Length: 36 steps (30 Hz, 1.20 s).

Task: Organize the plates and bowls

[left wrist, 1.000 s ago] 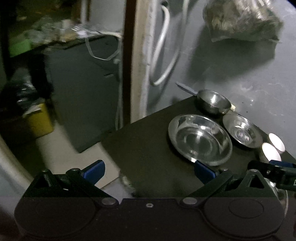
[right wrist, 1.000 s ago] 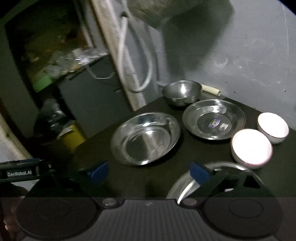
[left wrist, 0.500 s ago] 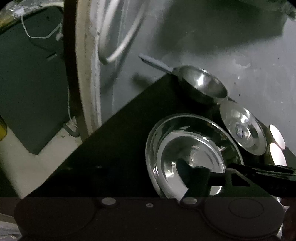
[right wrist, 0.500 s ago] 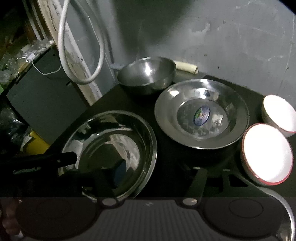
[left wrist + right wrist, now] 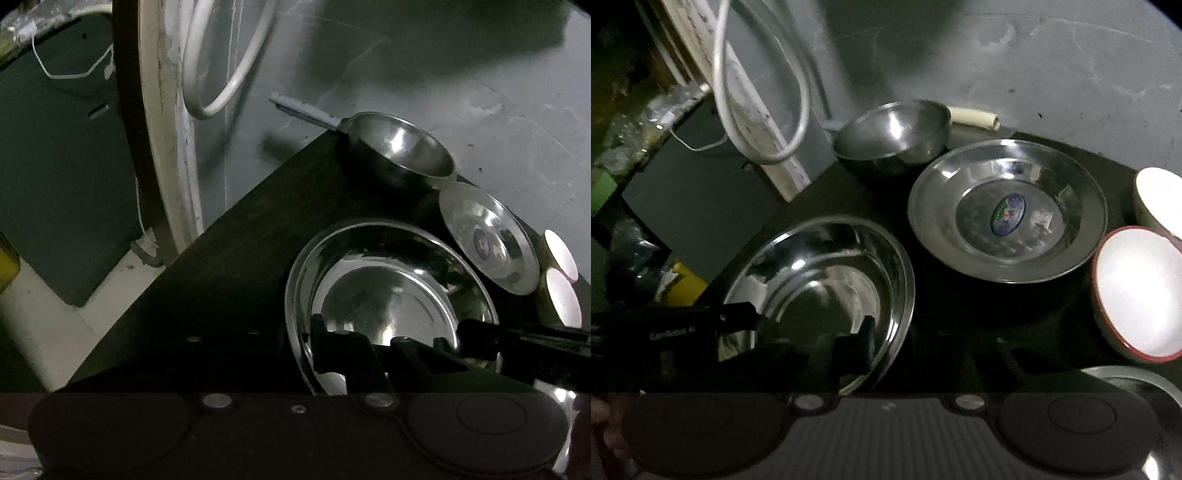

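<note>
The left gripper (image 5: 332,354) is sitting at the near rim of the large steel plate (image 5: 388,295), and its jaws, which have just been closing, are now pinched together on that rim, one dark finger lying inside the dish and the other outside it. The right gripper (image 5: 864,347) is doing the same at the opposite near edge of that plate (image 5: 820,288): its jaws have just been closing too and are now clamped on the rim, with one finger showing over the shiny inner wall. Each tool is showing up in the other's camera as a dark bar reaching in from the side. The plate is resting on the dark table (image 5: 240,266), close to its front corner. Just beyond it, a second steel plate with a sticker (image 5: 1008,210) is lying flat, and behind both a deep steel bowl (image 5: 894,136) is standing near the grey wall (image 5: 1034,74). To the right, two white bowls with red rims (image 5: 1137,291) are sitting side by side, glaring in the light. Another steel rim (image 5: 1137,380) is peeking in at the lower right of the right wrist view. A white hose (image 5: 229,74) is hanging looped against a pale post left of the table.
</note>
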Available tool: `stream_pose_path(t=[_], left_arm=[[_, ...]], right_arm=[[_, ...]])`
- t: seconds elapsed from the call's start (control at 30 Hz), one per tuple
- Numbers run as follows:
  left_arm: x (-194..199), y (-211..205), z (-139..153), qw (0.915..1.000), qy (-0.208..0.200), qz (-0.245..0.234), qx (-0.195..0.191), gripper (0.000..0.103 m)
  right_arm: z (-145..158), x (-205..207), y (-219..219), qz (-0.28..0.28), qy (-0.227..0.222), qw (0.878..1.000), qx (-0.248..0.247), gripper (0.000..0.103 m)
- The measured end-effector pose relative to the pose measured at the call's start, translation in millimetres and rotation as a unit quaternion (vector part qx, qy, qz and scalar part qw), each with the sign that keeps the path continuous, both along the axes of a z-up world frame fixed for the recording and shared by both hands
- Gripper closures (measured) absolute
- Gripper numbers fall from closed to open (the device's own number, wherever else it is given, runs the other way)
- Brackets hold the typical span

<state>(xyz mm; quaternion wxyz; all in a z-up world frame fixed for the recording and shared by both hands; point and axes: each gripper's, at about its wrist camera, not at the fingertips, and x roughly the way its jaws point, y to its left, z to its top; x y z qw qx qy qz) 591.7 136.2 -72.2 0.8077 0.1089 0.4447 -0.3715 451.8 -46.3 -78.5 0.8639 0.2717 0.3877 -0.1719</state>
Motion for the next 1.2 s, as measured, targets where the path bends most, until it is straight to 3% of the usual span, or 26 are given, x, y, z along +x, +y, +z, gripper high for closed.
stream_pose_path(t=[0.37, 0.73, 1.2], left_arm=[[-73.9, 6.6, 28.2, 0.9986, -0.029, -0.033, -0.029, 0.089], [-159.0, -38.5, 30.4, 0.9871, -0.049, -0.151, -0.022, 0.086], [-193.8, -67.1, 16.8, 0.9761, -0.079, -0.2, 0.03, 0.083]], right_arm=[[25.3, -79.7, 0.7, -0.004, -0.046, 0.999, -0.013, 0.085], [39.0, -181.1, -12.7, -0.084, -0.034, 0.995, -0.038, 0.085], [25.6, -203.5, -13.5, -0.088, 0.015, 0.995, -0.05, 0.083]])
